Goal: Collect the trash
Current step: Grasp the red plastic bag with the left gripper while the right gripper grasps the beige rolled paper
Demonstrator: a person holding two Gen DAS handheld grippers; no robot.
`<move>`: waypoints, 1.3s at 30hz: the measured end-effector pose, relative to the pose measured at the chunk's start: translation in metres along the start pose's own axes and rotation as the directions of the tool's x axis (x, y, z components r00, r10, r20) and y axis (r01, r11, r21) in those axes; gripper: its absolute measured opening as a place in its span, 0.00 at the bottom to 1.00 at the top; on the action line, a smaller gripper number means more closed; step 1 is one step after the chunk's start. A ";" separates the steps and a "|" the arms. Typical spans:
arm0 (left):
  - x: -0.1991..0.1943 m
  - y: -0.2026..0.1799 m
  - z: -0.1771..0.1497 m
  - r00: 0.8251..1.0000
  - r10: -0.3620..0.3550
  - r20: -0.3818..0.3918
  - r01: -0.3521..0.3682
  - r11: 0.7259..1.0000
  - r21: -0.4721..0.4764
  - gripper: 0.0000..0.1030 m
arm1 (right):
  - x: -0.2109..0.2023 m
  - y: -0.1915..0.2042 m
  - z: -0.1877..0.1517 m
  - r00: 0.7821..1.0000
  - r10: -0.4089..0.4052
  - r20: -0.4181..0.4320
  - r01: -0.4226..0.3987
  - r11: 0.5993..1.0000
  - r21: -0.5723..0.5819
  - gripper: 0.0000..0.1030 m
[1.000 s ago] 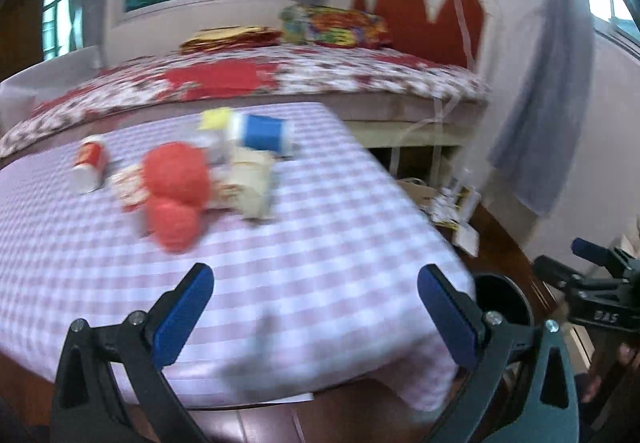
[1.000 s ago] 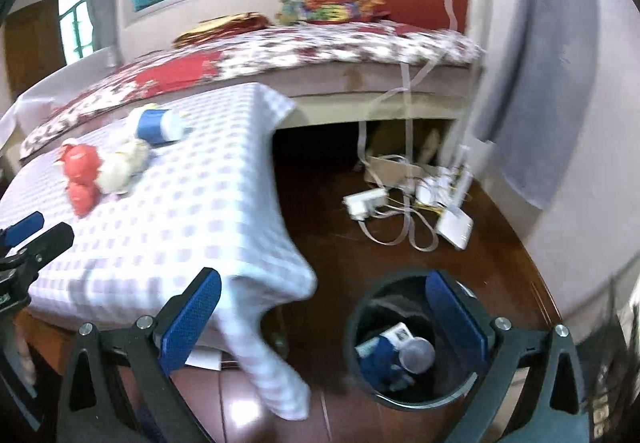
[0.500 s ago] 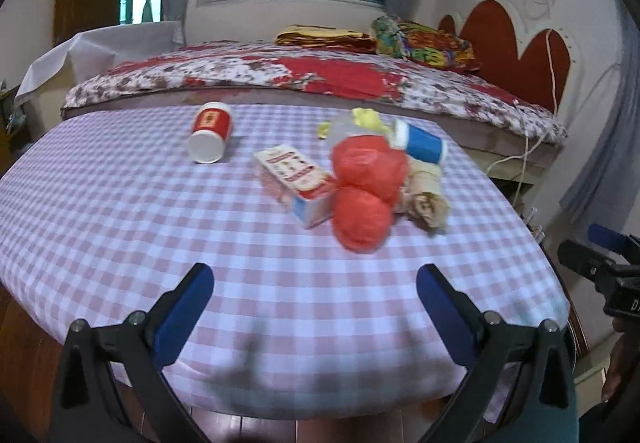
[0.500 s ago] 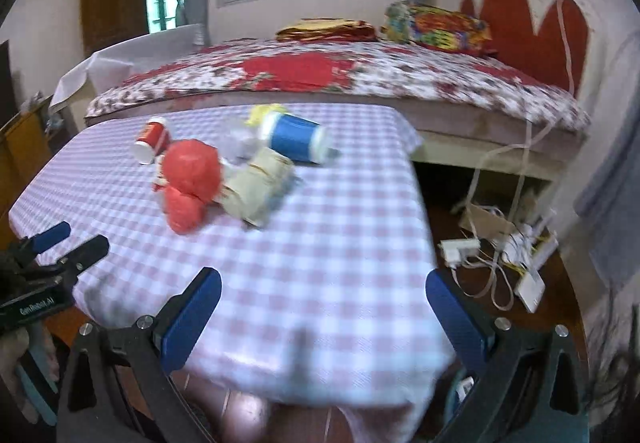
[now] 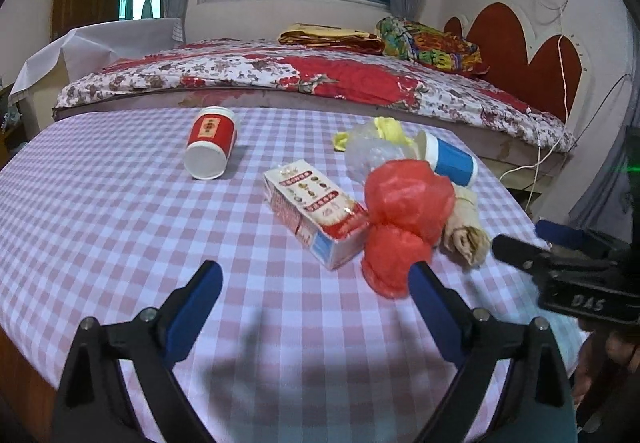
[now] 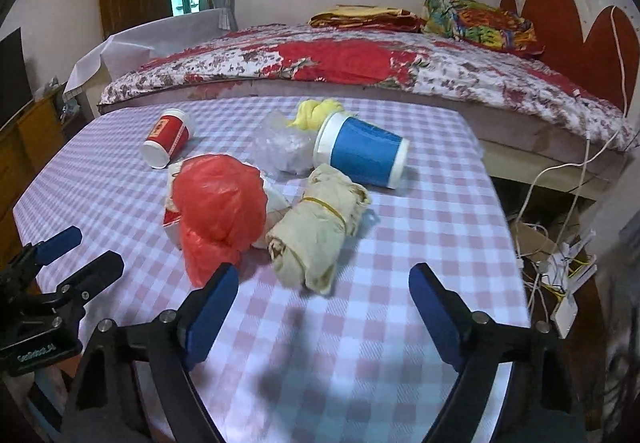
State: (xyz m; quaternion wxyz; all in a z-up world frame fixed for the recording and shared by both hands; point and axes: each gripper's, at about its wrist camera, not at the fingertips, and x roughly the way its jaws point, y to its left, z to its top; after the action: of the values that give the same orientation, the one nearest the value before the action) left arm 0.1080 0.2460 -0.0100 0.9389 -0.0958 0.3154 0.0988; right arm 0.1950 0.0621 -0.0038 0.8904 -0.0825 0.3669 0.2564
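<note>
Trash lies on a checked tablecloth (image 5: 120,227): a red paper cup (image 5: 211,147) on its side, a carton (image 5: 316,213), a red plastic bag (image 5: 404,219), a beige rolled bundle (image 6: 320,231), a blue cup (image 6: 362,155) on its side, a clear bag (image 6: 284,147) and a yellow wad (image 6: 318,113). My left gripper (image 5: 316,283) is open and empty, short of the carton and red bag. My right gripper (image 6: 324,291) is open and empty, just short of the beige bundle (image 5: 466,231). The right gripper also shows at the right edge of the left wrist view (image 5: 560,263).
A bed (image 5: 320,79) with a red floral cover stands right behind the table. Cables and a power strip (image 6: 560,275) lie on the floor to the table's right. A wooden cabinet (image 6: 28,139) stands at the left.
Both grippers have swung left from the bin and floor back toward the table and moved closer to the trash. Both stay open and empty.
</note>
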 end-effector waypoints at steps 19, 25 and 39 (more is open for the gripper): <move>0.045 -0.050 0.000 0.993 -0.093 -0.079 0.095 0.995 0.023 0.79 | 0.019 -0.047 -0.015 0.996 0.077 -0.044 -0.074 0.995 0.069 0.09; 0.064 -0.053 -0.001 0.983 -0.119 -0.142 0.120 0.993 0.000 0.36 | 0.010 -0.058 -0.025 0.997 0.068 -0.043 -0.065 0.995 0.071 0.09; 0.023 -0.071 -0.006 0.984 -0.157 -0.086 0.160 0.987 0.027 0.27 | -0.025 -0.074 -0.036 0.999 0.045 -0.004 -0.044 0.995 0.093 0.09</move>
State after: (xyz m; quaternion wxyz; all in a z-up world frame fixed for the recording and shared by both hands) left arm 0.1405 0.1790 -0.0204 0.9312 -0.1086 0.3476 0.0143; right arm 0.1962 -0.0235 -0.0151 0.8862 -0.0336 0.3831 0.2585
